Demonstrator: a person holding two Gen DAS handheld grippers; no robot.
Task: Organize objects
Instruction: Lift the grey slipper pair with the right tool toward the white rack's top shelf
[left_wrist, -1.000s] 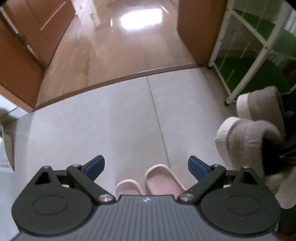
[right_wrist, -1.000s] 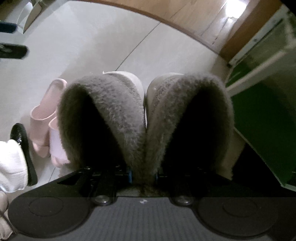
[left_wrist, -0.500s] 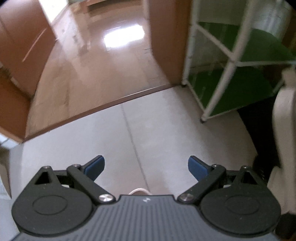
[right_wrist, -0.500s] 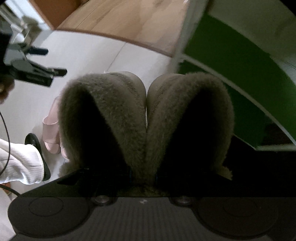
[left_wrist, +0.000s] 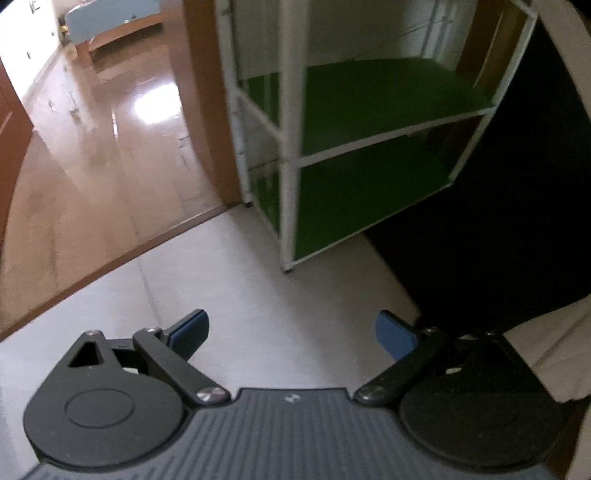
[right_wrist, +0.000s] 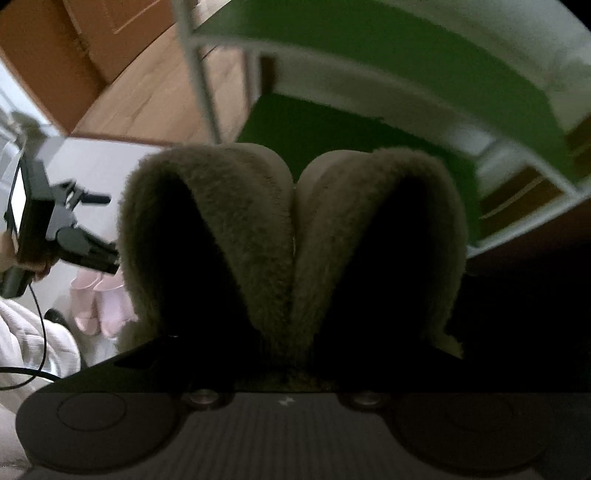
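Note:
A pair of grey fuzzy slippers (right_wrist: 251, 236) fills the right wrist view, held side by side with their openings towards the camera. My right gripper (right_wrist: 291, 354) is shut on their touching inner walls, its fingers buried in the fur. They hang high in front of a white rack's green shelves (right_wrist: 332, 122). In the left wrist view my left gripper (left_wrist: 291, 332) is open and holds nothing above the pale tile floor. It faces the white rack (left_wrist: 288, 147). A pair of pink slippers (right_wrist: 98, 306) lies on the floor below the left gripper (right_wrist: 74, 236).
The rack has two green shelves (left_wrist: 388, 92) with nothing on them. A wooden floor (left_wrist: 92, 147) starts beyond the tile, beside a brown door frame (left_wrist: 207, 110). A pale curved sole edge (left_wrist: 569, 55) shows at the far right. A white sleeve (right_wrist: 33, 339) and cable sit at lower left.
The right gripper has lifted the fuzzy slippers off the floor up to the rack's shelves. The left gripper swung towards the rack; the pink slippers dropped out of its view.

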